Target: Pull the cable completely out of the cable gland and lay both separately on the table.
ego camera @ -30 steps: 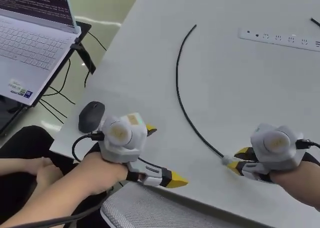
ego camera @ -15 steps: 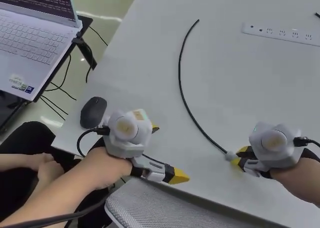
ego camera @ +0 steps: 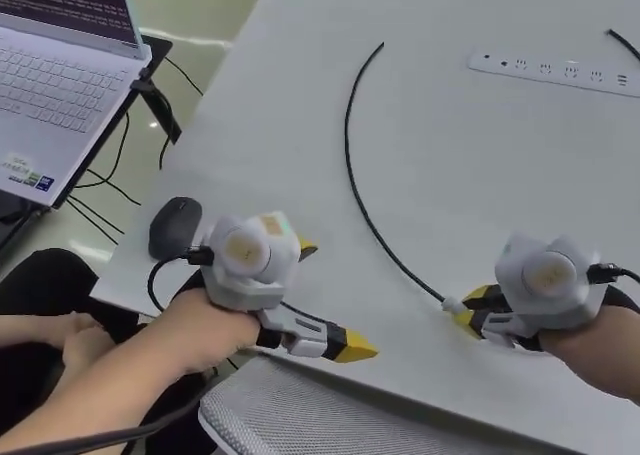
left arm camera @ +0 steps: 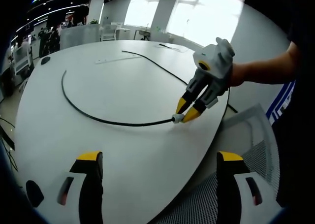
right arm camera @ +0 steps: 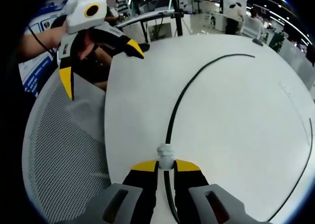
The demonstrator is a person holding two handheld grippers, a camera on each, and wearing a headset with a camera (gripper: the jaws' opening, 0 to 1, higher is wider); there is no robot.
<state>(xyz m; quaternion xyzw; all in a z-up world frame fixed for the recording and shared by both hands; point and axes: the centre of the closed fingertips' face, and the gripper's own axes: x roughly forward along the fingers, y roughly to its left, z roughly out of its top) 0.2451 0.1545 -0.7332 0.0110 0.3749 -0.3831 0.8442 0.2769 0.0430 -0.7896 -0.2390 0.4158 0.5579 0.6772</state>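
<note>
A long black cable (ego camera: 352, 175) curves across the white table (ego camera: 480, 175). Its near end runs into a small white cable gland (ego camera: 452, 303). My right gripper (ego camera: 470, 312) is shut on the cable gland at the table's front edge. In the right gripper view the gland (right arm camera: 165, 155) sticks out past the yellow tips of the right gripper (right arm camera: 166, 166), and the cable (right arm camera: 184, 93) runs on ahead and back between the jaws. My left gripper (ego camera: 332, 300) hangs open over the table's edge, holding nothing. From the left gripper (left arm camera: 160, 157), gland (left arm camera: 176, 118) and cable (left arm camera: 98, 118) lie ahead.
A laptop (ego camera: 50, 65) on a stand sits off the table's left side, and a dark mouse (ego camera: 172, 225) lies by the near left corner. A white power strip (ego camera: 555, 73) lies at the back right. A mesh chair (ego camera: 330, 415) is below the front edge.
The camera has shifted a little. Both grippers stay about where they were, the right one still shut on the gland.
</note>
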